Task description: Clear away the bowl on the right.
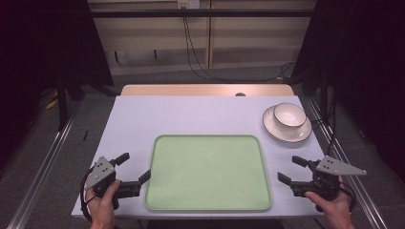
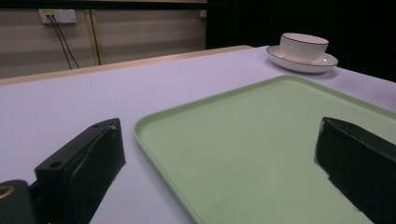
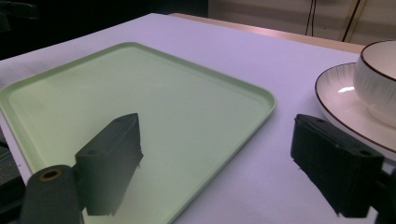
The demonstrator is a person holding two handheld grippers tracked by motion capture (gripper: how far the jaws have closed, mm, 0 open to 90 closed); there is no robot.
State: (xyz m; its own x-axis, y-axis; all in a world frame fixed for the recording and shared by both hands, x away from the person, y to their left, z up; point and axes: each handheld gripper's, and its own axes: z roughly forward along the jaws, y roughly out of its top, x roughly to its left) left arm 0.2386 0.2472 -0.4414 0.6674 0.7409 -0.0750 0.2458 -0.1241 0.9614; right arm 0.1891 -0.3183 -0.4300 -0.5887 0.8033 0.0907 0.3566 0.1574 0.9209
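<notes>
A pale green tray [image 1: 208, 172] lies flat in the middle of the white table, with nothing on it. At the far right a white bowl [image 1: 289, 115] with a dark rim stands on a matching saucer [image 1: 286, 131]. My left gripper [image 1: 135, 168] is held at the tray's left edge, open, nothing between its jaws. My right gripper [image 1: 292, 169] hovers just right of the tray, open and empty too. The left gripper view looks across the tray [image 2: 261, 140] toward the bowl [image 2: 304, 46]. In the right gripper view the tray [image 3: 140, 93] is at left and the saucer [image 3: 341, 100] at right.
The table [image 1: 200, 114] has a wooden strip along its far edge. Behind it are a wall with cables and dark stands at both sides. Metal rails run along the floor left and right of the table.
</notes>
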